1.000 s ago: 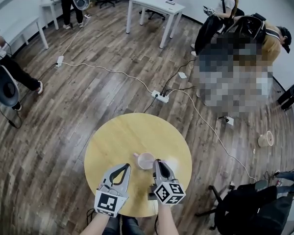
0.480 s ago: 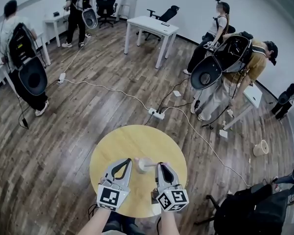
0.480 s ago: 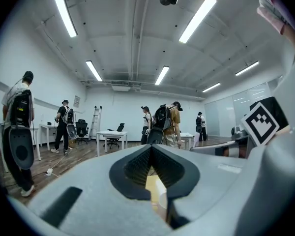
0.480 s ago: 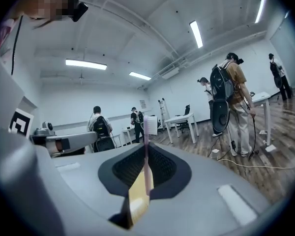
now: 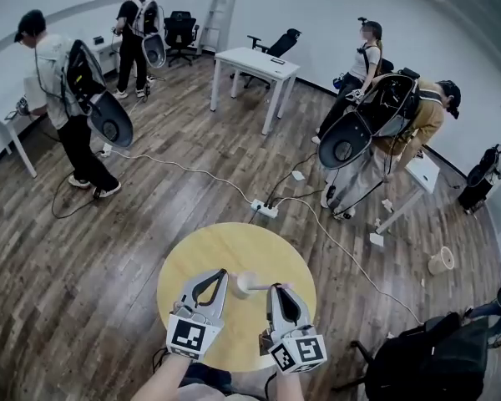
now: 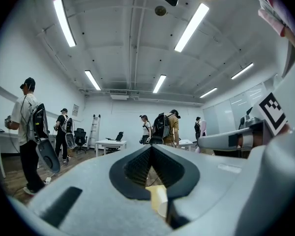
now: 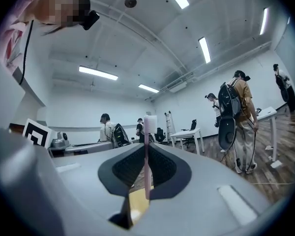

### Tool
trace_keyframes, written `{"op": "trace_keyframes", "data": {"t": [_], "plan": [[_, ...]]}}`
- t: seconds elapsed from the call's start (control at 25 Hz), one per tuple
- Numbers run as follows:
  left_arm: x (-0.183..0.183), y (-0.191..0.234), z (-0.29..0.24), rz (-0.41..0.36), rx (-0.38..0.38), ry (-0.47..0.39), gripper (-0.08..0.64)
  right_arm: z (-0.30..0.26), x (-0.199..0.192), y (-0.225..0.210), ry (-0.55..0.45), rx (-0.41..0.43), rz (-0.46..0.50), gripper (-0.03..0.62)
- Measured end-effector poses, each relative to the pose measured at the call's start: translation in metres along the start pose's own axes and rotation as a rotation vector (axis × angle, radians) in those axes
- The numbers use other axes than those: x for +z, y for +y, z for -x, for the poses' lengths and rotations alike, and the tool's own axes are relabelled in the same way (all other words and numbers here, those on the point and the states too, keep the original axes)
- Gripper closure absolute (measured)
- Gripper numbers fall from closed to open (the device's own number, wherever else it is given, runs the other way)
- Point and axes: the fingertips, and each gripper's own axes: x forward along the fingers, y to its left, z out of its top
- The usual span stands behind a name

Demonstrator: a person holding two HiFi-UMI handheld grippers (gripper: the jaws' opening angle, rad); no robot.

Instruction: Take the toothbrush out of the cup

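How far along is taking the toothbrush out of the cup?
Done: the right tongs are shut on the thin pink toothbrush. In hand: the head view shows the brush reaching from those tongs to the pale round cup above the round yellow table, with the shut left tongs beside the cup. Left: pulling it fully clear. I cannot tell whether its far end is out.

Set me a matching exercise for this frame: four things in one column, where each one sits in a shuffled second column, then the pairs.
Things:
1 toothbrush
2 cup
3 power strip
4 ladder

Places:
A on the wood floor
B clamped in the right claw
C against the far wall
D on the round table

Pairs: 1-B, 2-D, 3-A, 4-C
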Motion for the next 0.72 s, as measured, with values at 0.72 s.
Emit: {"op": "trace_keyframes", "data": {"t": [0.72], "plan": [[0.015,-0.022,0.006,0.005,-0.007,-0.033,0.563,0.014,0.011,-0.007,-0.023,-0.006,0.025,0.563]]}}
